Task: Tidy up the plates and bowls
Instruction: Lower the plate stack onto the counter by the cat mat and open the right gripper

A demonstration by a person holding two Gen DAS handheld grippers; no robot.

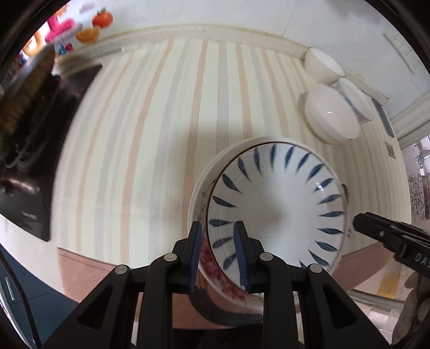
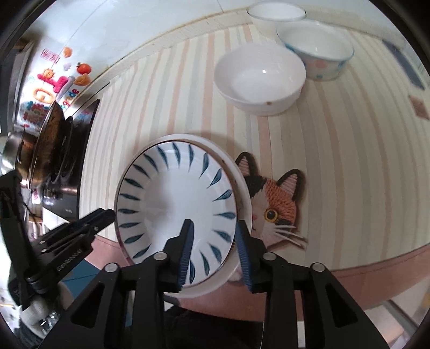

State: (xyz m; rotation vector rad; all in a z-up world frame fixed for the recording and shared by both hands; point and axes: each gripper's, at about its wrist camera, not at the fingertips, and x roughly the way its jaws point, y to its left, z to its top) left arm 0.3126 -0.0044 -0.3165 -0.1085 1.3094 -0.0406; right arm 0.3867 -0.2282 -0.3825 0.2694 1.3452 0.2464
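Note:
A stack of plates is topped by a white plate with blue leaf strokes (image 1: 276, 204) (image 2: 174, 198). Under it lie a floral plate (image 1: 212, 263) and a white plate (image 2: 242, 185). My left gripper (image 1: 217, 255) is shut on the stack's near-left rim, one finger on the blue-leaf plate and one below. My right gripper (image 2: 215, 249) is shut on the near-right rim in the same way. Each gripper shows in the other's view: the right one (image 1: 376, 231) and the left one (image 2: 88, 222). The stack is tilted and hangs over the table's front edge.
On the striped tablecloth (image 1: 161, 120) at the back right stand a wide white bowl (image 2: 259, 80), a dotted bowl (image 2: 317, 51) and a small white bowl (image 2: 276, 16). A cat-face mat (image 2: 274, 198) lies just right of the stack. A black cooktop with a pan (image 2: 53, 139) sits at the left.

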